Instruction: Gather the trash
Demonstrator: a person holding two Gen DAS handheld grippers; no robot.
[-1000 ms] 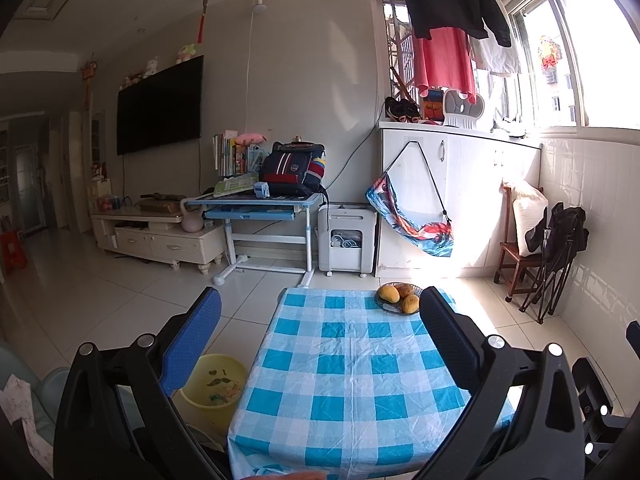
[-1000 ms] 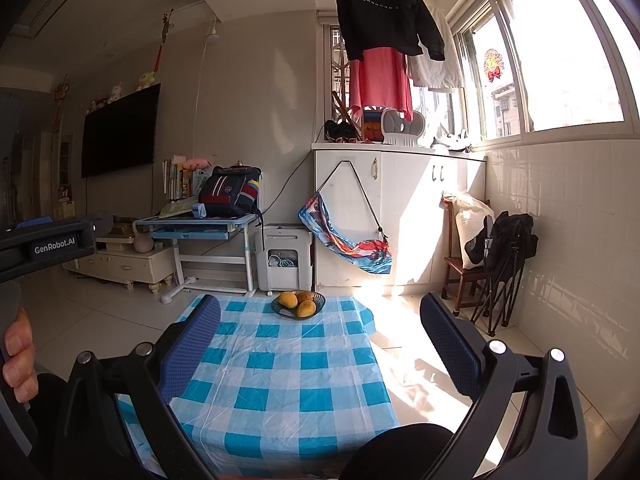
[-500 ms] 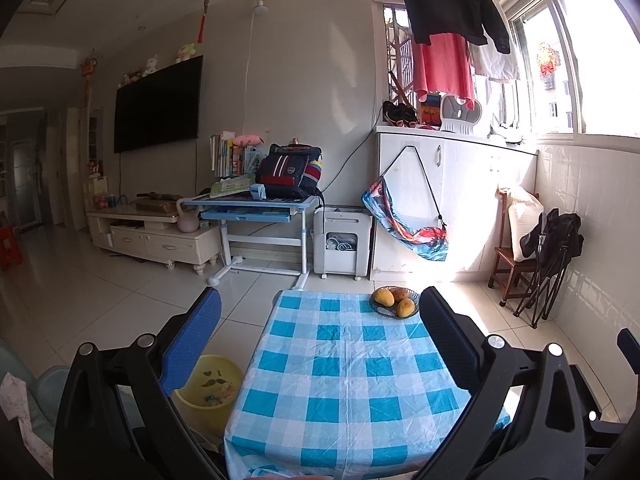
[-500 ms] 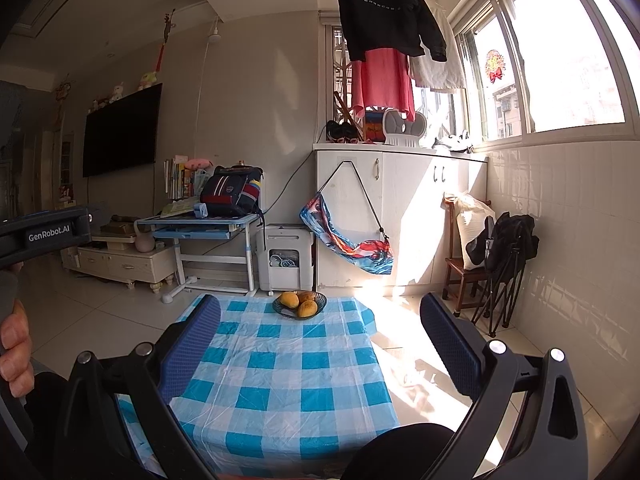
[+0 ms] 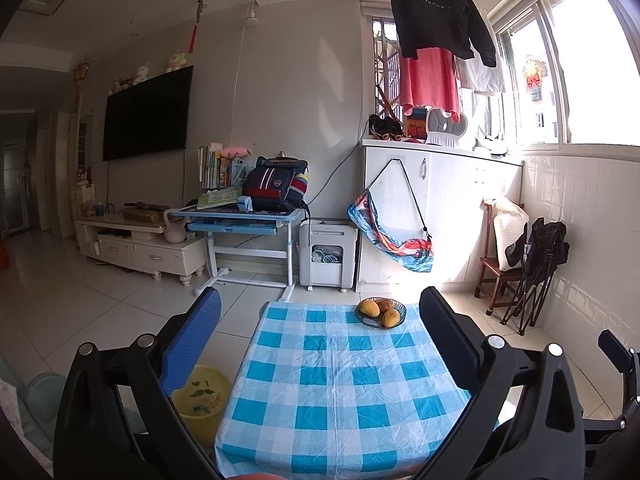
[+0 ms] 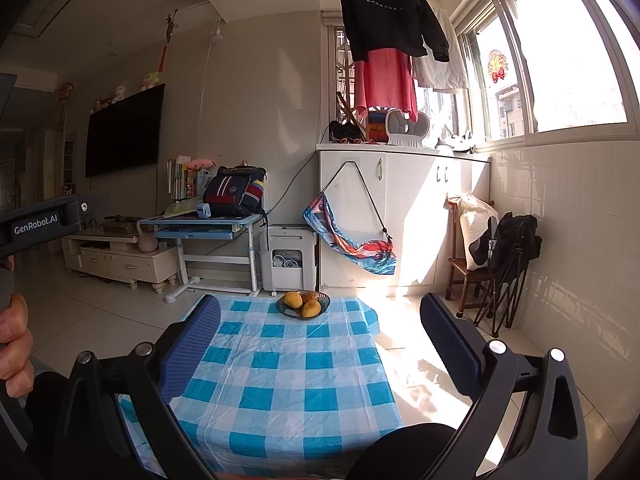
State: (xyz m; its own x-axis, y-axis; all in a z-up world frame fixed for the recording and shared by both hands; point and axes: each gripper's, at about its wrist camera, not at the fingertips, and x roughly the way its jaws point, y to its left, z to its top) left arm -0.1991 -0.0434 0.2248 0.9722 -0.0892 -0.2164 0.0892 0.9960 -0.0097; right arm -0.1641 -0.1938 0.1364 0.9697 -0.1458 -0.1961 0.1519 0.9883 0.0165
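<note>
From the left wrist camera, the left gripper (image 5: 320, 322) is held above the near end of a table (image 5: 332, 384) covered in a blue-and-white checked cloth; its two fingers stand wide apart with nothing between them; a dish of fruit (image 5: 381, 312) sits at the far end of the table, toward the right side; on the floor just beside the table's left edge stands a yellow bin (image 5: 202, 398), partly hidden behind the left finger, with scraps of trash lying inside it; no loose trash can be made out on the cloth; beyond the table are a blue desk (image 5: 240, 216) carrying a dark backpack (image 5: 276, 190), a wall-mounted television (image 5: 146, 114) and a white cabinet (image 5: 432, 216) under the window. From the right wrist camera, the right gripper (image 6: 320, 318) is likewise spread wide and grasps nothing, hovering over the table's near right part; the dish of fruit (image 6: 303, 305) lies at the far end between the two fingers' lines of sight; the yellow bin is not visible here; at the left edge a hand (image 6: 14, 344) grips the handle of the other gripper's body; sunlight falls across the tiled floor (image 6: 404, 344) to the right of the table.
</note>
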